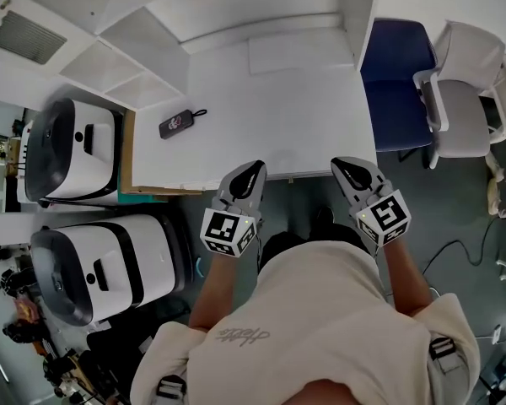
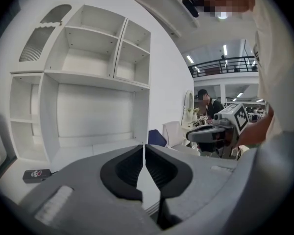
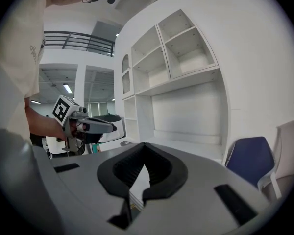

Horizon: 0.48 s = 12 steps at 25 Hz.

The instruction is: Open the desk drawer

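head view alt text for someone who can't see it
From above, a person holds the left gripper and right gripper, both shut and empty, at the near edge of a white desk. A small dark device lies on its left side; a blue chair stands to the right.

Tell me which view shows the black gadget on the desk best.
Head view: the black gadget lies whole on the desk. Left gripper view shows it small, at the edge; right gripper view not clearly.
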Each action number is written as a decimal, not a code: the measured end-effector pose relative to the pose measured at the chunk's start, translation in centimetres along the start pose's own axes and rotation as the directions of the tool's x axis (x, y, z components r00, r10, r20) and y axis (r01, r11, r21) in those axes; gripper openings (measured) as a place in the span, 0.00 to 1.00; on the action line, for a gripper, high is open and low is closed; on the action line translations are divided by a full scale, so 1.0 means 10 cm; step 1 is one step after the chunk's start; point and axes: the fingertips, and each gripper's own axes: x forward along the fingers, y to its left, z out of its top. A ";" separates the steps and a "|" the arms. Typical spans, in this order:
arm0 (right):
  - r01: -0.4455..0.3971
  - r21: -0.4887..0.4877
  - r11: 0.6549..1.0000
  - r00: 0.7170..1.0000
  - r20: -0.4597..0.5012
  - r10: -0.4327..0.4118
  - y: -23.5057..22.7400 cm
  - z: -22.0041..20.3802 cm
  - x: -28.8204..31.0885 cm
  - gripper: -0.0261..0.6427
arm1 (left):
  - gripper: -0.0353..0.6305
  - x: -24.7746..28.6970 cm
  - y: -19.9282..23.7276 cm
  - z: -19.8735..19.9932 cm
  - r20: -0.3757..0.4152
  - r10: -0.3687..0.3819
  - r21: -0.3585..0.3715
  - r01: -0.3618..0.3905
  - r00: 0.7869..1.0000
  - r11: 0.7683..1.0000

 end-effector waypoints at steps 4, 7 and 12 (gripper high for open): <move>-0.023 0.007 1.000 1.000 0.004 0.023 -0.22 -0.07 -0.05 0.04 | 0.08 0.13 -0.11 -0.02 -0.005 0.027 -0.008 -0.027 1.000 1.000; -0.020 0.010 1.000 1.000 0.005 0.020 -0.31 -0.10 -0.05 0.03 | 0.08 0.20 -0.14 -0.09 -0.036 0.019 -0.022 -0.020 0.999 1.000; 0.004 0.019 1.000 1.000 0.019 -0.004 -0.45 -0.09 -0.12 0.03 | 0.08 0.30 -0.15 -0.12 -0.066 0.015 -0.014 -0.016 0.998 1.000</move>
